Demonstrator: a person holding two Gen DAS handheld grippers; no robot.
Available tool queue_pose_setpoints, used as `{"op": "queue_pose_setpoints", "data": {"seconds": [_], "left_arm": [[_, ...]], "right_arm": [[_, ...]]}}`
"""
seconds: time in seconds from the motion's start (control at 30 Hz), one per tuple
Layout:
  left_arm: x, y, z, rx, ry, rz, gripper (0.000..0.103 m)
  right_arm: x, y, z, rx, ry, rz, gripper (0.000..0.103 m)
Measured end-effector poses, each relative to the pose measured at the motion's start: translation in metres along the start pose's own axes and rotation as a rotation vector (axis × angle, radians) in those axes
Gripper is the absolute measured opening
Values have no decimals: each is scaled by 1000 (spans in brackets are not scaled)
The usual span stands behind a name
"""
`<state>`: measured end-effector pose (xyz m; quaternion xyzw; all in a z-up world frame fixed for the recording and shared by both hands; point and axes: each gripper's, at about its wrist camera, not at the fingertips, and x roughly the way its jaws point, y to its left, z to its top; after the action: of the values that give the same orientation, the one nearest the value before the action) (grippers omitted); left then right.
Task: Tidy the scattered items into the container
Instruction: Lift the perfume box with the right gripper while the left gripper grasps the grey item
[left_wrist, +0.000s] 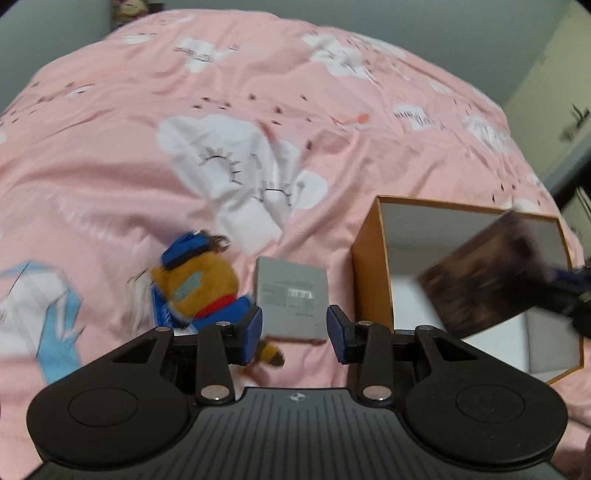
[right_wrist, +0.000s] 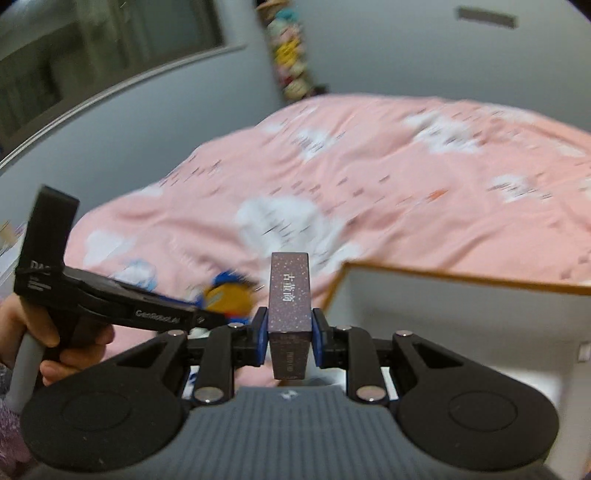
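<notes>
A: Container (left_wrist: 371, 266): orange-walled box, white inside, open top, on the pink bed cover (left_wrist: 258, 92) toward its right edge. Nothing visible inside from either wrist view.

B: Item one?

A: Dark speckled box (right_wrist: 289, 291), slim, printed lettering on its face. Location: pinched upright between the blue pads (right_wrist: 260, 334) of the right gripper (right_wrist: 288, 334), level with the container's near corner. In the left wrist view it shows as a blurred dark slab over the container's opening.

B: Item two?

A: Grey flat box (left_wrist: 291, 295), lying on the cover just left of the container. The left gripper (left_wrist: 294, 332) hangs above it, jaws spread, nothing between them.

B: Item three?

A: Plush toy (left_wrist: 199, 286), orange with blue cap and red collar, on the cover touching or just beside the grey flat box on its left; contact unclear through blur.

B: Step in hand?

A: Judged: depositing the dark speckled box. Advice: bring it fully inside the container's rim, lower it toward the white floor, then part the jaws, so it does not tip on the wall. Keep the right gripper clear of the left one, which works close by.

B: Outstanding?

A: Grey flat box and plush toy, both still on the cover.
</notes>
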<state>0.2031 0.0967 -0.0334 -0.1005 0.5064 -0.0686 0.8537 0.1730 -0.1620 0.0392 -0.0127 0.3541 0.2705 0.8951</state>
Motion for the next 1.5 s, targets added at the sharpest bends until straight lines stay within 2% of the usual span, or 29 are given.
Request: {"op": "queue_pose_setpoints", "data": {"seconds": [0.13,0.27,0.5,0.6,0.8,0.97,1.03,1.1,1.17,1.27,1.4,1.5], "left_arm": [[30,-2,20,43,66,-23,50],[64,7,36,33,143,-37,52],[108,25,41,-16,231,4,54],[121,26,42,-20,261,-11,57],[136,18,39,22,280,-12,70],[139,16,36,22,277,-24,71],[136,16,35,17,270,-25,66],[131,18,33,-1,258,-27,52],[123,22,32,-34,248,-46,43],[113,28,27,-97,241,-118,40],[98,26,26,-117,201,-170,39],[98,17,26,-160,201,-262,35]], "right_arm": [[-7,-31,-9,40,-23,-125,25],[-1,-57,-23,124,10,-163,25],[10,-76,-38,199,27,-159,25],[14,-83,-41,217,31,-155,25],[22,-92,-46,242,49,-153,25],[24,-96,-49,258,50,-149,25],[23,-95,-50,260,47,-145,25],[23,-95,-51,260,46,-142,25],[21,-95,-52,260,43,-144,25],[19,-95,-54,266,38,-151,25],[18,-93,-54,268,36,-152,25],[19,-92,-56,265,39,-146,25]]}}
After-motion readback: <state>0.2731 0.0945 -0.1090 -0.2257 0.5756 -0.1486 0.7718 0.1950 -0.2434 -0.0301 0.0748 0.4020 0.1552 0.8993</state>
